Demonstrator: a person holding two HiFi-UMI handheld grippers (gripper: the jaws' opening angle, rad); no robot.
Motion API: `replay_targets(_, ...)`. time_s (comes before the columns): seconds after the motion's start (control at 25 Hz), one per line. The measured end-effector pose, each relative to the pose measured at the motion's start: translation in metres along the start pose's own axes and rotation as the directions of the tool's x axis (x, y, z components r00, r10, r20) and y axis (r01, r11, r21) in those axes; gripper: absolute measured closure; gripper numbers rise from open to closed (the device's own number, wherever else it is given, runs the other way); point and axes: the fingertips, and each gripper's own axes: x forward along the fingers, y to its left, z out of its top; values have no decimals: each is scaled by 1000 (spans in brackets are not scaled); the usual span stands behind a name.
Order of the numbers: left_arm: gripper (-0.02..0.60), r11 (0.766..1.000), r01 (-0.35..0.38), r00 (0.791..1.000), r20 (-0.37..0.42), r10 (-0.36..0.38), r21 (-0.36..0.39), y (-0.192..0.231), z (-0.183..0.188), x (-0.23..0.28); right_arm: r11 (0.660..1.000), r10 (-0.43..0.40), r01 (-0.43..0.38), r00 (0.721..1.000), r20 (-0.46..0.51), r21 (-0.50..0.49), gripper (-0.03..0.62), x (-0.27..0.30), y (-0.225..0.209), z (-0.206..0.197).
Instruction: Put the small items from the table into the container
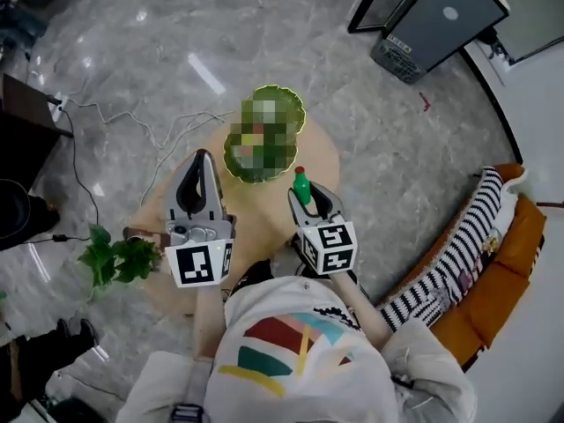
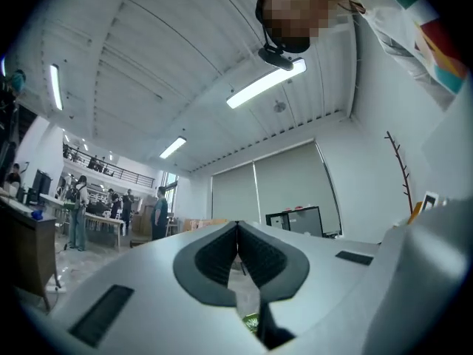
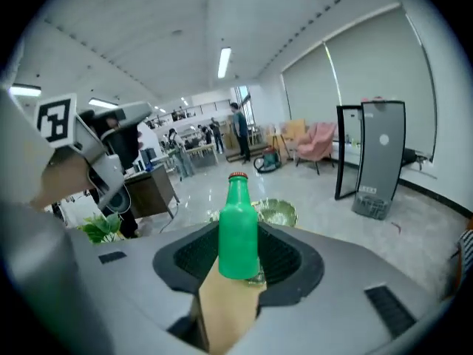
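A small green bottle (image 1: 301, 186) with a red cap stands upright between the pads of my right gripper (image 1: 310, 197), which is shut on it and held above the near right part of the round wooden table (image 1: 322, 160). In the right gripper view the green bottle (image 3: 238, 231) fills the gap of the right gripper (image 3: 238, 261). Beyond it on the table lies the green leaf-shaped bowl (image 1: 294, 104), also seen in the right gripper view (image 3: 281, 211). My left gripper (image 1: 204, 157) hovers over the table's left side, shut and empty; in its own view the left gripper (image 2: 236, 228) points out across the room.
A leafy green plant (image 1: 115, 258) stands left of the table. Cables (image 1: 150, 123) trail over the grey floor behind it. A dark cabinet (image 1: 441, 14) is at the far right, and an orange sofa with a striped cushion (image 1: 458, 254) at the right.
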Motion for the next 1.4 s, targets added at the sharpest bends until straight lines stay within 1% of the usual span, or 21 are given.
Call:
replay_targets(0.12, 573, 1000, 16, 1000, 27, -17, 3, -6, 15, 5, 1000, 3, -1, 993, 122, -23, 428, -24, 4, 44)
replay_targets(0.2, 572, 1000, 28, 999, 34, -28, 6, -11, 19, 7, 999, 12, -5, 986, 167, -42, 428, -32, 5, 61)
replay_targets(0.28, 573, 999, 37, 999, 30, -37, 3, -15, 18, 8, 999, 22, -12, 981, 191, -52, 428, -38, 5, 68)
replay_targets(0.48, 572, 999, 36, 999, 1, -36, -16, -18, 4, 6, 999, 16, -5, 976, 215, -51, 428, -39, 1, 74)
replay_targets(0.6, 572, 999, 29, 999, -33, -29, -21, -19, -8, 2, 998, 21, -9, 977, 210, -61, 428, -25, -6, 77)
replay_targets(0.76, 572, 1000, 21, 997, -77, -21, -9, -12, -18, -3, 997, 40, -25, 977, 207, -72, 428, 14, -22, 86)
replay_targets(0.88, 572, 1000, -17, 995, -100, 18, 11, 0, -23, -9, 993, 60, -36, 975, 212, -117, 428, 58, -39, 93)
replay_targets(0.96, 572, 999, -46, 992, -119, 47, 14, 7, -30, -11, 989, 64, -36, 979, 194, -143, 428, 93, -53, 95)
replay_targets(1.04, 573, 998, -64, 988, -143, 65, 13, 10, -39, -12, 988, 63, -42, 987, 148, -147, 428, 129, -69, 90)
replay_targets(1.16, 572, 997, -75, 981, -177, 74, 0, 7, -54, -13, 992, 96, -94, 995, 20, -82, 428, 184, -85, 66)
replay_targets(1.24, 572, 997, -72, 978, -198, 69, -8, 2, -64, -12, 992, 114, -118, 991, -70, -42, 428, 216, -93, 47)
replay_targets(1.28, 573, 998, -69, 976, -206, 65, -13, 0, -68, -12, 992, 114, -120, 987, -110, -43, 428, 227, -96, 39)
replay_targets(1.4, 573, 997, -71, 978, -196, 66, -19, -5, -69, -9, 986, 113, -133, 975, -192, -96, 428, 250, -99, 22)
